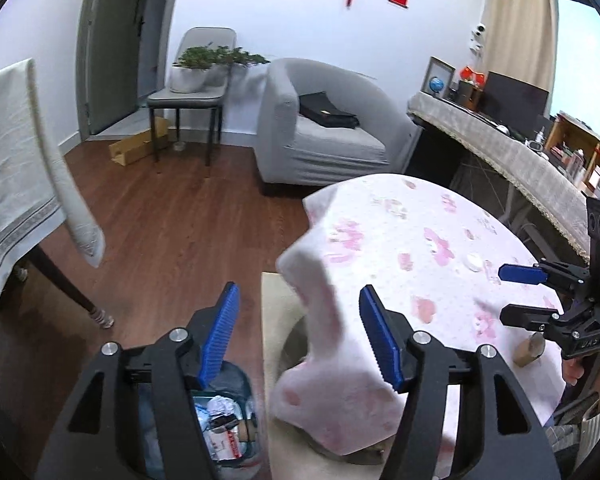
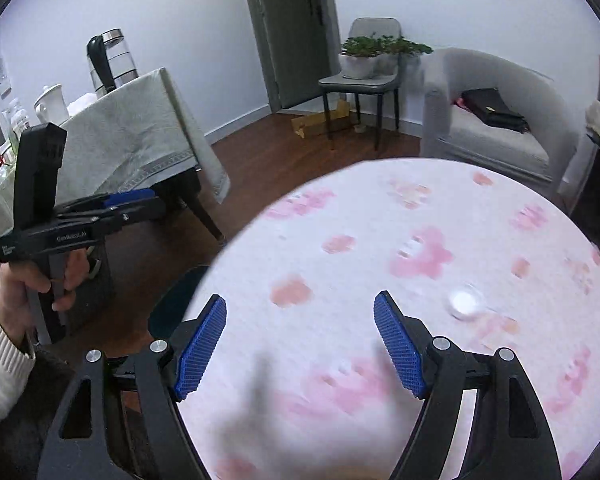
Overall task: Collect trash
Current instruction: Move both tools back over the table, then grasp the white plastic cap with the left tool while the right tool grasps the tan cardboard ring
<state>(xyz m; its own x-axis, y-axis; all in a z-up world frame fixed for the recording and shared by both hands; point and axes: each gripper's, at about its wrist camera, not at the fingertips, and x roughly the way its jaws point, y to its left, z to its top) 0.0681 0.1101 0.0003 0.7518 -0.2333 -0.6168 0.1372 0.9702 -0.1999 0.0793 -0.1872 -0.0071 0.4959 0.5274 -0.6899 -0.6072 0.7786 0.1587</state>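
A round counter [image 2: 440, 240] draped in a pink floral cloth fills the right wrist view. At 7 o'clock in the left wrist view, a lined trash bin [image 1: 224, 420] on the floor holds crumpled wrappers. The left claw [image 1: 300, 332] gapes above it, empty. The right claw [image 2: 300, 344] hangs spread over the cloth, a small white cap [image 2: 466, 302] at 2 o'clock.

Left black two-finger gripper with blue ribbed pads [image 1: 300, 332] spread wide, empty. Right black blue-padded gripper [image 2: 300, 344] likewise spread, empty, level.
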